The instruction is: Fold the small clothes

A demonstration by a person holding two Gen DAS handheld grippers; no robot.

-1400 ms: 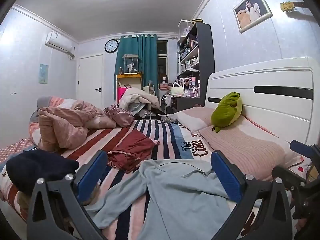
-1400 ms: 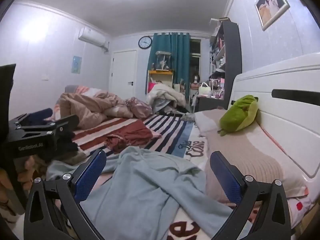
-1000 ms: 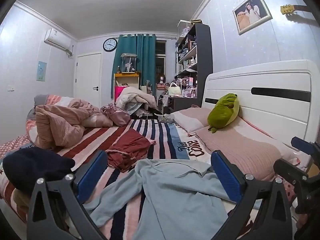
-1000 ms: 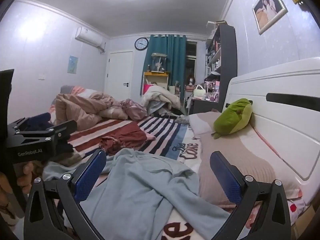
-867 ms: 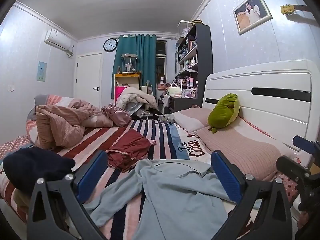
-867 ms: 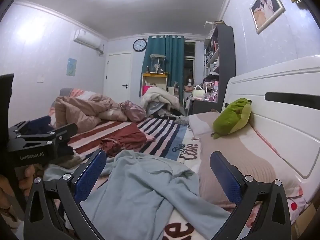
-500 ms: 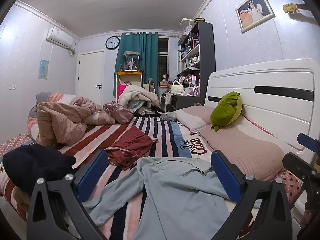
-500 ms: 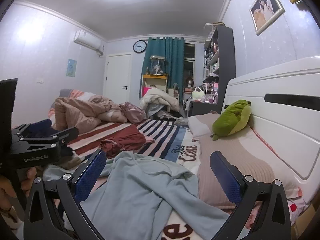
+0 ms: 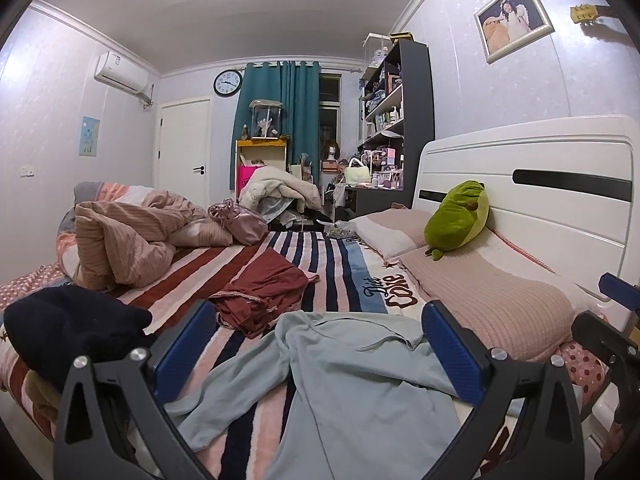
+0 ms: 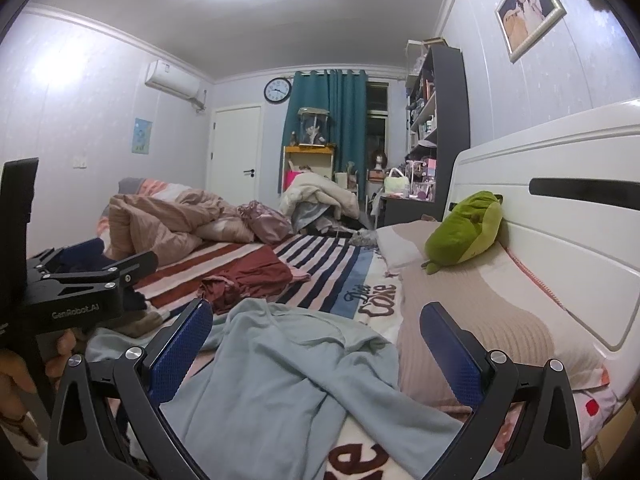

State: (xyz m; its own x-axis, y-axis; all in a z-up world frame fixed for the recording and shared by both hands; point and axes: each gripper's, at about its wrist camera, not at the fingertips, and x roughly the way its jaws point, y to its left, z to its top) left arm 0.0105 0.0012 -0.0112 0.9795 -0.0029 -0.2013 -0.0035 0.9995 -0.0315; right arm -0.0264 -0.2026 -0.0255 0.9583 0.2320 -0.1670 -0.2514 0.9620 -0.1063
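A crumpled light blue long-sleeved garment (image 9: 352, 384) lies on the striped bed just ahead of both grippers; it also shows in the right wrist view (image 10: 288, 376). My left gripper (image 9: 316, 344) is open and empty, held above the garment's near edge. My right gripper (image 10: 316, 344) is open and empty, also above the garment. A dark red garment (image 9: 260, 292) lies bunched farther up the bed, and shows in the right wrist view too (image 10: 248, 276). A black garment (image 9: 68, 328) sits at the left edge.
A pink pillow (image 9: 488, 300) and green plush toy (image 9: 460, 220) lie along the white headboard (image 9: 560, 192) on the right. A bunched pink quilt (image 9: 128, 236) fills the far left. The left gripper's body (image 10: 72, 292) shows at the right wrist view's left edge.
Both grippers have drifted slightly, with small shifts of view. Both stay open and the clothes have not moved.
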